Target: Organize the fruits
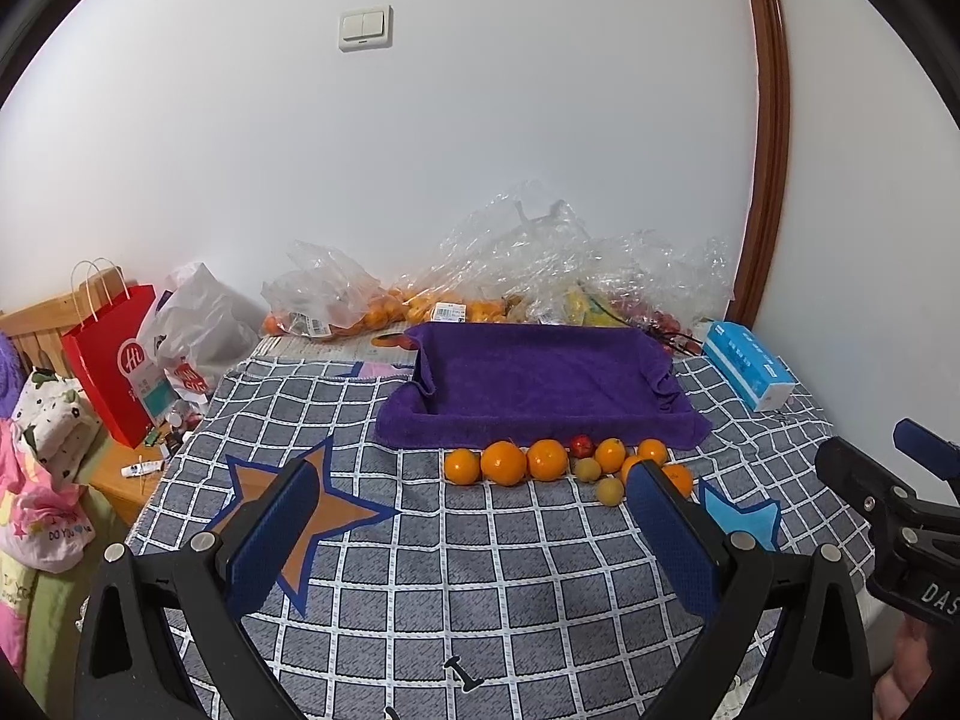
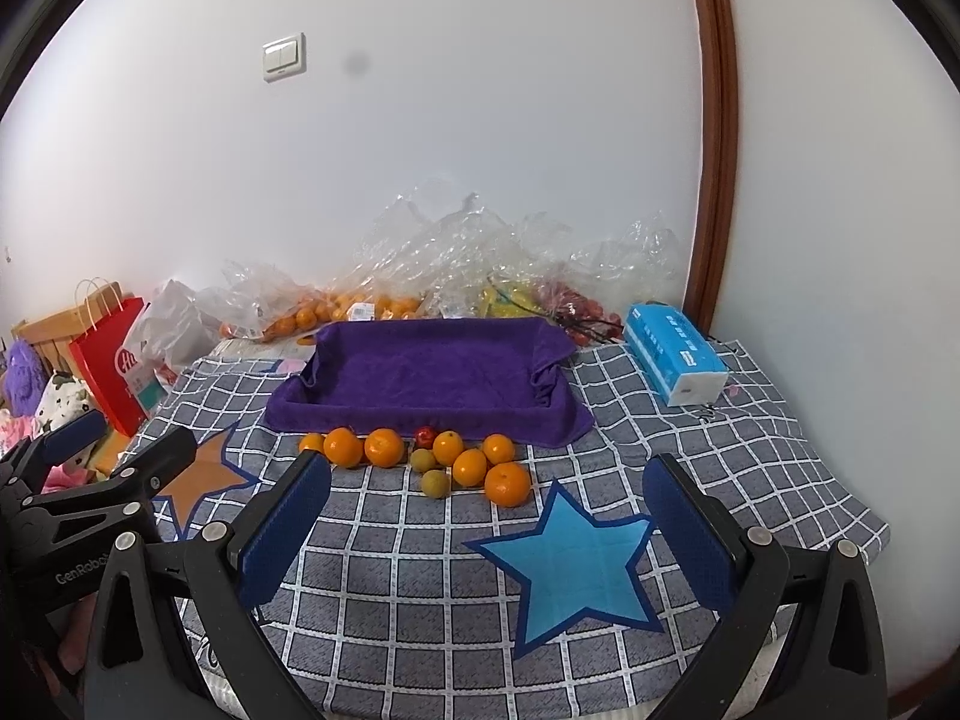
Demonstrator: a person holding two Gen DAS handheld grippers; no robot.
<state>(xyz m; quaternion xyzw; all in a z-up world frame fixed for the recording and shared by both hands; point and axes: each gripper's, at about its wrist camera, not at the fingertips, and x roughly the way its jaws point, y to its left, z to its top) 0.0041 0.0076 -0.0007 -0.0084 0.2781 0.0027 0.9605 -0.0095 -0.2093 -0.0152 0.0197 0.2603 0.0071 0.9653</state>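
Left gripper [image 1: 474, 516]: fingers spread wide, holding nothing, hovering over the checked cloth [image 1: 480, 588] near the orange star patch [image 1: 300, 516]. Fruit cluster [image 1: 558, 462] lies ahead and slightly right of its fingers; long axis runs left-right along the near edge of the purple towel-lined tray [image 1: 528, 378]. Leftmost orange [image 1: 462, 466] looks the easiest first pick for this arm.

Tray: no fruit visible inside.

Right gripper [image 2: 486, 528]: fingers likewise parted and unloaded, above the blue star patch [image 2: 570, 564]. Nearest orange [image 2: 507, 484] sits just ahead, between its fingers' line; this arm appears closer to the row's right end. Bagged fruit [image 2: 360, 306] lies behind the tray against the wall.
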